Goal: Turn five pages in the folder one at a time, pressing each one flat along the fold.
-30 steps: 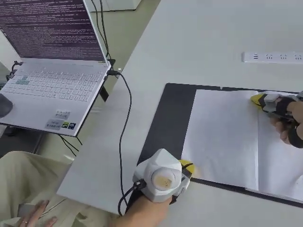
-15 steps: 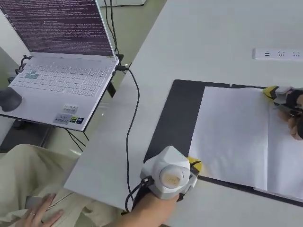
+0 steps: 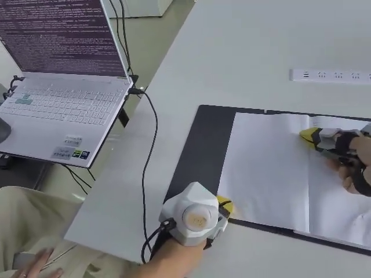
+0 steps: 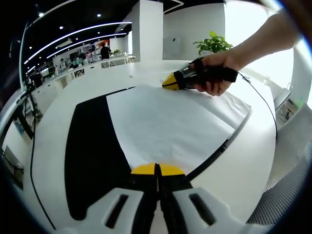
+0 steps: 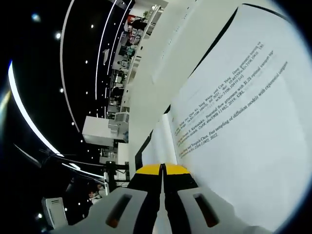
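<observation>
A black folder point(image 3: 200, 150) lies open on the white table, a blank white page point(image 3: 266, 168) turned onto its left side. My left gripper point(image 3: 225, 205) rests shut on that page's near left corner; in the left gripper view its yellow tips point(image 4: 157, 169) meet at the page point(image 4: 165, 126) edge. My right gripper point(image 3: 307, 136), held by a gloved hand, is shut with its tip down on the fold near the folder's far end. In the right gripper view its closed tips point(image 5: 162, 169) sit at the fold beside a printed page point(image 5: 243, 122).
An open laptop point(image 3: 64, 87) stands at the left on a lower surface, its black cable point(image 3: 149, 150) running along the table's left edge. A white power strip point(image 3: 330, 75) lies beyond the folder. A person's hand point(image 3: 35, 266) shows at the bottom left.
The right gripper has slid a little along the fold toward the near side. The left gripper stays on the page's corner. The head camera has swung, shifting the whole picture.
</observation>
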The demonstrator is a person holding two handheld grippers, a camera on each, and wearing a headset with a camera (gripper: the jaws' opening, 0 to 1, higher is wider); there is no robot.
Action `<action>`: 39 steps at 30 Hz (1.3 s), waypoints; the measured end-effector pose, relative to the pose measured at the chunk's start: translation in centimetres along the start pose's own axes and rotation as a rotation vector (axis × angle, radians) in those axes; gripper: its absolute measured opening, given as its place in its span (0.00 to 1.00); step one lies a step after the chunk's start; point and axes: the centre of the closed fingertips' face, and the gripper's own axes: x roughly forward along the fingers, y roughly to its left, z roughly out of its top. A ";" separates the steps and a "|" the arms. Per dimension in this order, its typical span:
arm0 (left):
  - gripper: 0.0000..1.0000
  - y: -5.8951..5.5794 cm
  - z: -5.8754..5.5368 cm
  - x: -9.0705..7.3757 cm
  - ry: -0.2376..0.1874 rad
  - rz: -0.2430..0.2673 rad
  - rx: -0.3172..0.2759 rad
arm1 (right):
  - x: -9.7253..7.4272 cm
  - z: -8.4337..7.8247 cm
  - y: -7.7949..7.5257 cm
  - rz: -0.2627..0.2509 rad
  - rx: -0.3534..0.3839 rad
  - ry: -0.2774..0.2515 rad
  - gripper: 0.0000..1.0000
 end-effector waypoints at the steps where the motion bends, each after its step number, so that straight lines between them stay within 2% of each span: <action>1: 0.00 0.0 0.0 0.0 -0.001 -0.001 0.000 | -0.3 -0.2 0.0 0.006 -0.004 -0.008 0.00; 10: 0.00 0.0 0.0 -0.1 0.004 -0.001 0.006 | -2.5 -3.1 -0.5 0.042 0.031 0.028 0.00; 13: 0.00 0.0 0.0 0.0 0.006 -0.001 0.007 | -2.9 -3.4 -1.0 0.057 0.051 0.032 0.00; 26: 0.00 -0.1 0.0 -0.1 0.007 -0.003 0.016 | -6.2 -9.3 -1.3 0.081 0.081 0.125 0.00; 39: 0.00 -0.1 0.1 -0.1 0.005 0.000 0.015 | -9.4 -14.1 -1.7 0.096 0.081 0.222 0.00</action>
